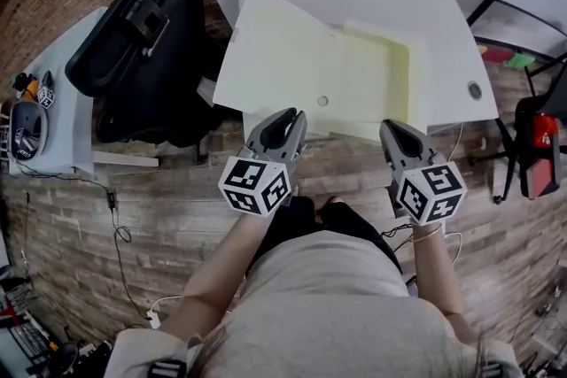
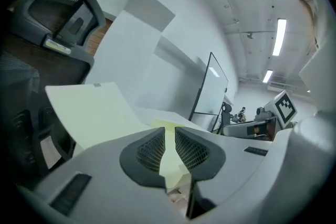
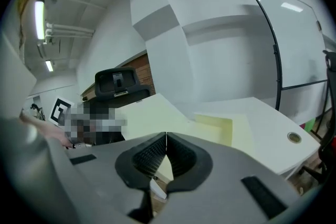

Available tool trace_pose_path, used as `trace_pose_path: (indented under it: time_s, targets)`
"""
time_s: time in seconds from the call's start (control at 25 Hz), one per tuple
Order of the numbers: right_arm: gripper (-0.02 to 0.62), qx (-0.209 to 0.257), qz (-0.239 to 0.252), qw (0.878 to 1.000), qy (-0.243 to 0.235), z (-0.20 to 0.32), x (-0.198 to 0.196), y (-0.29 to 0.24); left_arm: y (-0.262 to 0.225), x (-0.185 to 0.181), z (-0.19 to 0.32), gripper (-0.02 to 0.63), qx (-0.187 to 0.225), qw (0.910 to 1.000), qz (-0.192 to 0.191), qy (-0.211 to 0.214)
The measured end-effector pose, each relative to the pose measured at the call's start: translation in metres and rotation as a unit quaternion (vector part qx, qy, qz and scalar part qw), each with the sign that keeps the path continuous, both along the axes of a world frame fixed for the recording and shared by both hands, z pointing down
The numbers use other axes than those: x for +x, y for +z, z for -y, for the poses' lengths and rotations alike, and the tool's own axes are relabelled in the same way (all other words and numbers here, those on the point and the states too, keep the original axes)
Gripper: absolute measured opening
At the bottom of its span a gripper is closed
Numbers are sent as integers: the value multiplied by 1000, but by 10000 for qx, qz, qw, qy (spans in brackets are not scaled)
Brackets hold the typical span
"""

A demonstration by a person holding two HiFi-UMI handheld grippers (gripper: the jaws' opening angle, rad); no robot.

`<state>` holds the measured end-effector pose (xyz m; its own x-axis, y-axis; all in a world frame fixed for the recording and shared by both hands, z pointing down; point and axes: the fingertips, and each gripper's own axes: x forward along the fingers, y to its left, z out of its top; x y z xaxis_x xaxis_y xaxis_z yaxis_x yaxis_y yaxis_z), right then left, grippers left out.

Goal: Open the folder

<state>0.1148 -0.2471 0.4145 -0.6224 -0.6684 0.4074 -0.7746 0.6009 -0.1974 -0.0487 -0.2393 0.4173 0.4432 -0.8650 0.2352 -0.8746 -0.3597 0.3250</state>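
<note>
The pale yellow folder (image 1: 292, 66) lies open on the white table (image 1: 443, 40). Its wide left cover (image 2: 89, 113) spreads past the table's left edge, and the right half carries a deeper yellow pocket (image 1: 376, 75). My left gripper (image 1: 288, 115) hovers at the folder's near edge. Its jaws (image 2: 169, 131) stand a narrow gap apart with nothing pressed between them, and the folder shows beyond the gap. My right gripper (image 1: 392, 128) hangs at the table's front edge, right of the left one. It is shut (image 3: 166, 136) and empty, with the folder (image 3: 152, 113) ahead of it.
A black office chair (image 1: 142, 40) stands left of the table, close under the overhanging cover. Further left, a grey side table (image 1: 62, 75) holds small devices. A cable hole (image 1: 475, 89) sits near the table's right front corner. Red gear (image 1: 540, 142) stands on the floor at the right.
</note>
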Motion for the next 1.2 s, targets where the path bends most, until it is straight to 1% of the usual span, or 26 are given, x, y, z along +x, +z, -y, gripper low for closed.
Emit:
trace_pose_path:
  time_s: [0.16,0.28,0.48,0.6,0.76,1.04,1.2]
  targets:
    - [21,141,-22,9997,-175,-4,-3,-10,-6,28,5,49,92,9990,49,434]
    - [21,112,61,9998,-148,-6,-2,-8,-10,50,7,37,148,9972,120,722]
    - [21,32,86,9999,-68,-8,0,2,0,75,9,20,-87,9942,195,1051]
    - [21,17,17,10000,-63,-12,1,4,6,83,8,18,-234,9921,211,1213]
    - [21,-21,-101,9999,-136,-17,4,7,7,92,6,18,-321,9888,247,1434]
    - [21,59,-138,9991,-401,-20,-5,2,4,97,3,18,-323,9862,277,1598]
    - [21,101,-231,9978,-610,-21,-9,-4,2,101,0,18,-343,9851,228,1669]
